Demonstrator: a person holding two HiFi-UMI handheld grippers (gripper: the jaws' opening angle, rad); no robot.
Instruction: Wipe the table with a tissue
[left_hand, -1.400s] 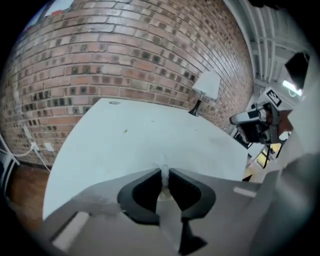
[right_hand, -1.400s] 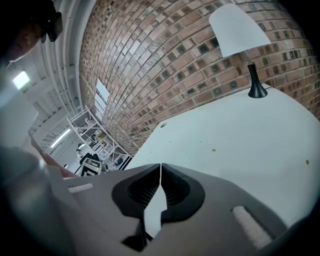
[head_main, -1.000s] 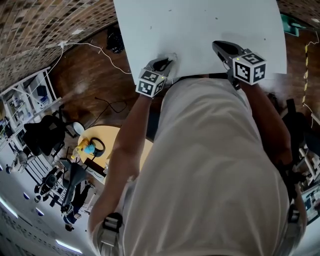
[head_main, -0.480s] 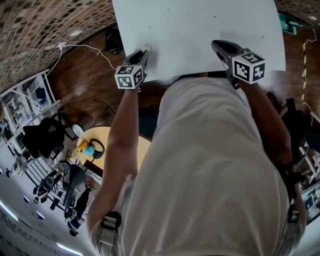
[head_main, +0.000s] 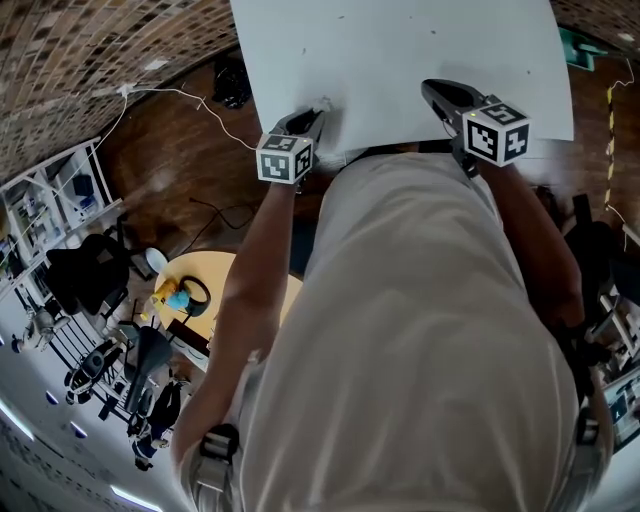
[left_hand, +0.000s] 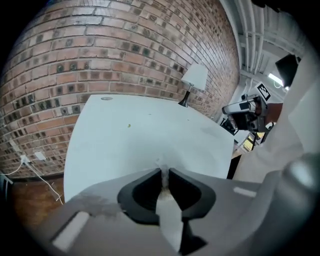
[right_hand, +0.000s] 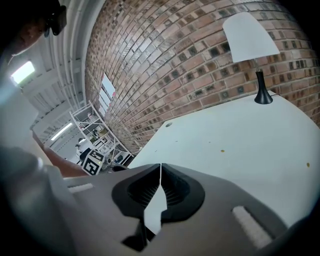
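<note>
The left claw (left_hand: 164, 171) is gripping a white tissue (left_hand: 163, 182); its jaws have just been closing a little more on it; the tissue is sticking out a bit beyond the tips, at the near edge of the white table (left_hand: 150, 130); the right claw (right_hand: 160, 167) is pointing over the same table, well apart on the right side, with its jaws pressed together on nothing; a lamp (right_hand: 250, 40) is standing far ahead of it, beside the brick wall (right_hand: 175, 60).

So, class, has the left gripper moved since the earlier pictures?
Yes. The left gripper swung out to the table's left corner, then came partway back right; its jaws, just closing, pinch the tissue.
</note>
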